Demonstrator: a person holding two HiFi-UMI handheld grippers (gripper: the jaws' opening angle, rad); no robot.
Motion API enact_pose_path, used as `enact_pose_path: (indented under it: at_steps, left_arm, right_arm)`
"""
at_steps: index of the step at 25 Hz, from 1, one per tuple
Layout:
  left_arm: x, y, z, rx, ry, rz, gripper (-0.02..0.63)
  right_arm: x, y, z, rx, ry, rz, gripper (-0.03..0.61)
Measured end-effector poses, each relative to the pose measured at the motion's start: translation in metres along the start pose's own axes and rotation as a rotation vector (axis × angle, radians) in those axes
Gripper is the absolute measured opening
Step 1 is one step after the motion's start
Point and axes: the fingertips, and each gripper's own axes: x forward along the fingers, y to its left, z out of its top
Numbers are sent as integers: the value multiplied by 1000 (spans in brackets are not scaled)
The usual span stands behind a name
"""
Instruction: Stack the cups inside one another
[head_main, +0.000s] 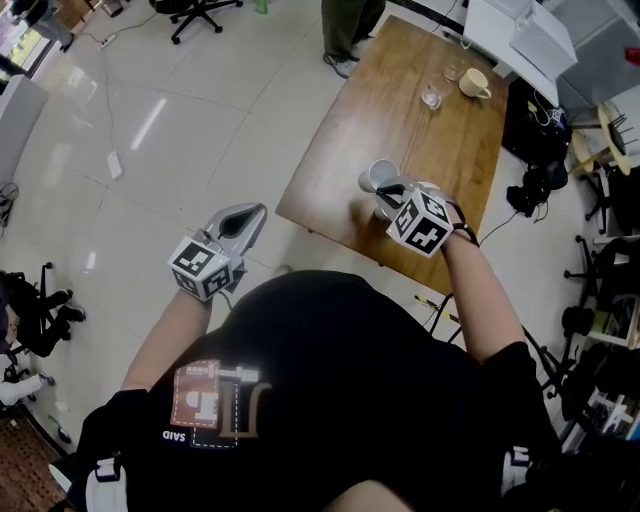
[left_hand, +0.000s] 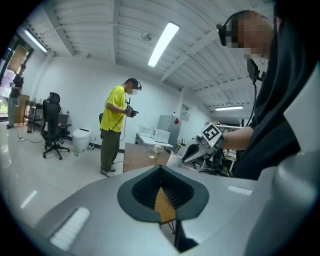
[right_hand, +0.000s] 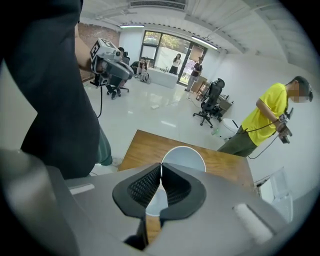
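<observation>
Here the right gripper's (right_hand: 161, 166) jaws are pressed together on the wall of a white cup (right_hand: 187, 159), one pad inside the rim and one outside. The cup's round mouth opens just beyond the tips. In the head view the right gripper (head_main: 392, 190) points steeply down and holds the cup (head_main: 378, 175) over the near end of the wooden table (head_main: 400, 130); I cannot tell whether the cup touches the wood.

The left gripper's (left_hand: 161, 169) jaws are closed tip to tip with nothing between them. It (head_main: 256, 212) hangs over the floor, off the table's near corner and well apart from the cup.

At the table's far end stand a cream mug (head_main: 473, 84) and a glass (head_main: 432, 97). A person in a yellow shirt (left_hand: 114, 120) stands beside that end.
</observation>
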Motion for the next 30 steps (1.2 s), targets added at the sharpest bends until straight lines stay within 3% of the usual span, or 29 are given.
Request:
enact_pose_path:
  at_steps: [5,10,14,20,23,26,30]
  left_arm:
    - [32,-25,5,21,5,-74,2]
    - [50,-48,5,48,14,-120,2]
    - [50,-51,0,47,36,-118,2]
    - [42,-41,-4,52,47,-98,2]
    - [44,-40,-7,35,50,-105,2]
    - [51,-38,-6,22,46,-122,2]
    - [70,-44,9,28,15,-166,2]
  right_arm:
    - [-33,5,-41,42,48,-11,25]
    - [-25,22,-77,57,100,-3,25]
    - [0,31,-90,58,122,-2,29]
    - [6,29,-88,125,63,-34,98]
    - [-21,14,-80,255,-56,-96,101]
    - [-70,-10,-74,478,-281,-181,90]
    - [-136,-29,-104,753,-526,-305,66]
